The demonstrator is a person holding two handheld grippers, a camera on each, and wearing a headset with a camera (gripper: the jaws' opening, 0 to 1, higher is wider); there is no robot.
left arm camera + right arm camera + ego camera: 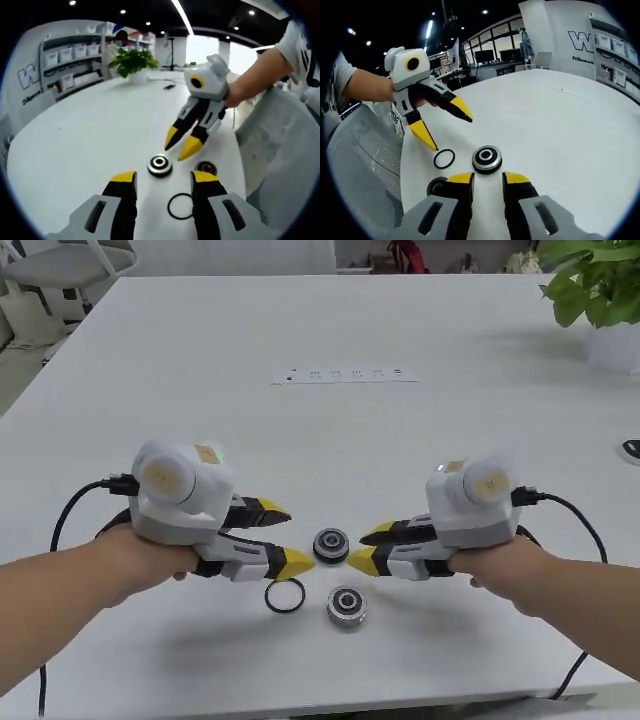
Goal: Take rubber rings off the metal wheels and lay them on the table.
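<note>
Left gripper (290,537): jaws spread, empty, aimed at far wheel (331,545).
Right gripper (358,547): jaws parted, empty, facing it from the opposite side, probably to steady it.
Ring (285,596): loose, flat on table (400,440), just beside near wheel (346,605).

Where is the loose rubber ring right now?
In the head view the rubber ring lies flat on the table, just below the tips of the left gripper and left of the nearer metal wheel.
</note>
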